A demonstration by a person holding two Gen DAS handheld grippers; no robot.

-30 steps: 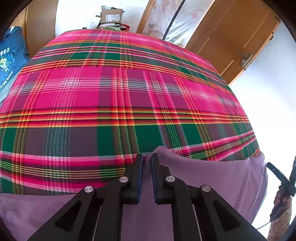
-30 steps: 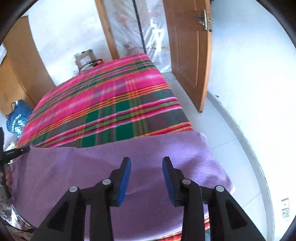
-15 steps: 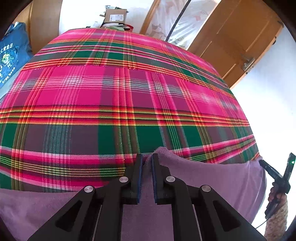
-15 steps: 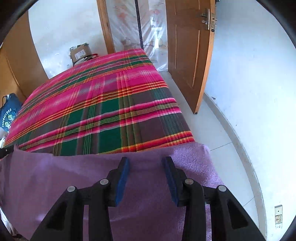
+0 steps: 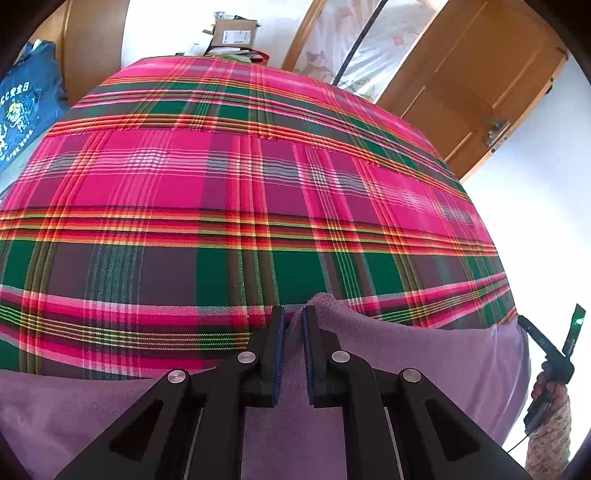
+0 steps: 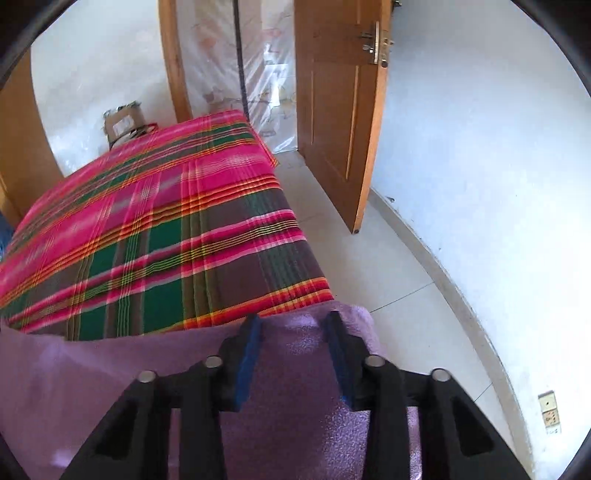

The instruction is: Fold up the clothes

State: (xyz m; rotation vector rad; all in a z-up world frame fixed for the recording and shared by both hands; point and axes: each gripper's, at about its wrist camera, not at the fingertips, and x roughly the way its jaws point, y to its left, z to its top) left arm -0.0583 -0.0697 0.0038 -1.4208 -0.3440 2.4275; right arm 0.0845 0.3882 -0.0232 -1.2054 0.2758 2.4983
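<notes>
Left wrist view: the left gripper (image 5: pixel 293 332) is clenched on a pinched-up fold of the purple cloth (image 5: pixel 424 354), which lies along the near end of the bed (image 5: pixel 229 206) over its pink and green plaid cover. The right gripper (image 6: pixel 293 336) is spread open above the same cloth (image 6: pixel 110 373) at the bed's right near corner; whether its fingertips (image 6: pixel 253 328) touch the cloth I cannot tell from this angle, but they grasp nothing.

The step in hand looks like taking the second corner so the cloth can be lifted and folded. To do it well, the right gripper should come down onto the very edge of the cloth by that bed corner, close on one layer only, and match the left gripper's height so the held edge stays straight. Keep the left grip firm meanwhile; a pull before both sides are caught would drag the cloth askew.

Beyond the cloth the whole far part of the bed is free plaid surface, good room to carry the fold forward. To the bed's right the cover drops to bare floor (image 6: pixel 388 280), so cloth hanging over that edge may slide off. An open wooden door (image 6: pixel 332 110) stands well apart from the bed's far right, and a cardboard box (image 5: pixel 234 35) sits past its far end.
</notes>
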